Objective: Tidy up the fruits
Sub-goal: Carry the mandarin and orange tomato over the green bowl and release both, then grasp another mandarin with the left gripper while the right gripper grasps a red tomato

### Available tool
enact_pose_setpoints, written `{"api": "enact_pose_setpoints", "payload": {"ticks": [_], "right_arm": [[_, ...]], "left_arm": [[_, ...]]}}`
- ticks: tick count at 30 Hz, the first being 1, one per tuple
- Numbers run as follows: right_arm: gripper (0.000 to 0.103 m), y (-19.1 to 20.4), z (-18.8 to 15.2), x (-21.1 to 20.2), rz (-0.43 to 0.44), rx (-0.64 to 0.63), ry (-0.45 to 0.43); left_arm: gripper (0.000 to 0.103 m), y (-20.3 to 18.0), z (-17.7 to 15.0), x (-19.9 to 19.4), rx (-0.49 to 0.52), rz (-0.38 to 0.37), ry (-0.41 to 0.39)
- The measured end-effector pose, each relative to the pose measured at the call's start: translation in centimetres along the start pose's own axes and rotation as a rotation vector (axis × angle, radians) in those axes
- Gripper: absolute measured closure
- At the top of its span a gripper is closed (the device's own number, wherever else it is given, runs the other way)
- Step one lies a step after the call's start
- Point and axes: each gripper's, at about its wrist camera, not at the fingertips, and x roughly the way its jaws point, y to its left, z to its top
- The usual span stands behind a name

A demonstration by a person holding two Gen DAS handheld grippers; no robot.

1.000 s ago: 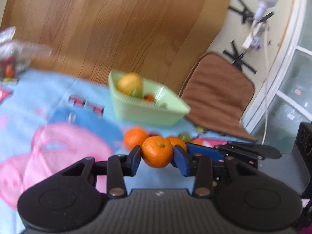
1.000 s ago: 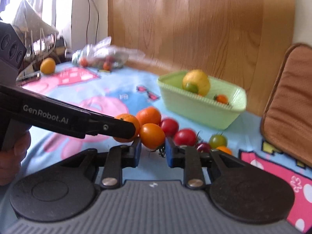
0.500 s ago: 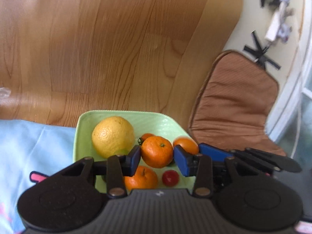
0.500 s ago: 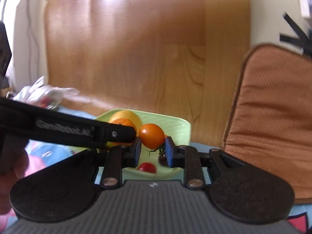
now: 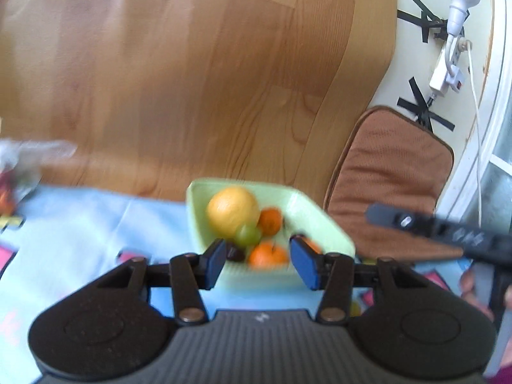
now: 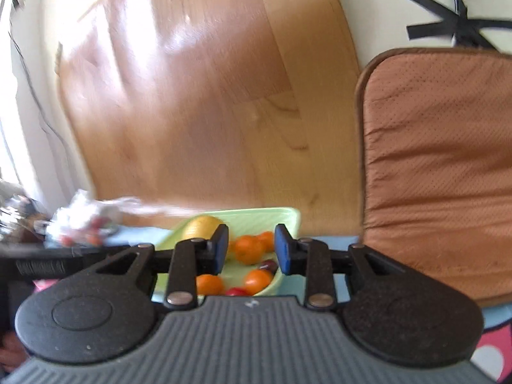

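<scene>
Here both grippers hang over the green basket [image 5: 315, 220], the landmark for what follows, at the release stage of one sorting round. The left gripper [image 5: 259, 264] has its jaws parting, the blue pads clear of any fruit; a mandarin [image 5: 268, 253] seen between them appears to lie in the basket below and not in a grip, though blur leaves this uncertain. The right gripper [image 6: 251, 249] likewise has its jaws opening with nothing pressed between the pads; the orange fruit [image 6: 248, 249] framed by them seems to rest in the basket. Inside the basket lie a large yellow citrus [image 5: 232, 211] at the far left side, a green grape [image 5: 248, 235] in front of it, further small orange fruits and a dark red one [image 6: 268, 265]. Judged from this, the drop is finished or nearly so, and the next move calls for drawing both tools back from the basket toward whatever fruit lies loose on the blue patterned cloth [image 5: 86, 224]. Right of the basket leans a brown cushion [image 5: 393, 179]; behind it rises a wooden panel [image 5: 192, 80]; far to its left sits a clear bag of fruit [image 6: 80, 224]. The two tools crowd the same opening, so each stands in the other's way.
</scene>
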Motion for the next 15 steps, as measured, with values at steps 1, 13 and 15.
{"api": "enact_pose_setpoints", "payload": {"ticks": [1,13,15], "right_arm": [[0.067,0.6,-0.3,-0.5,0.046,-0.021,0.021],[0.063,9.3,-7.0,1.8,0.058,-0.628,0.264],[0.062,9.2,-6.7,3.0,0.048,-0.635,0.273]], "left_arm": [[0.053,0.4,-0.9,-0.6,-0.013,-0.010,0.015],[0.065,1.6,-4.3,1.1,-0.123,-0.068,0.143],[0.065,2.0,-4.5,0.6,-0.133,-0.049,0.129]]}}
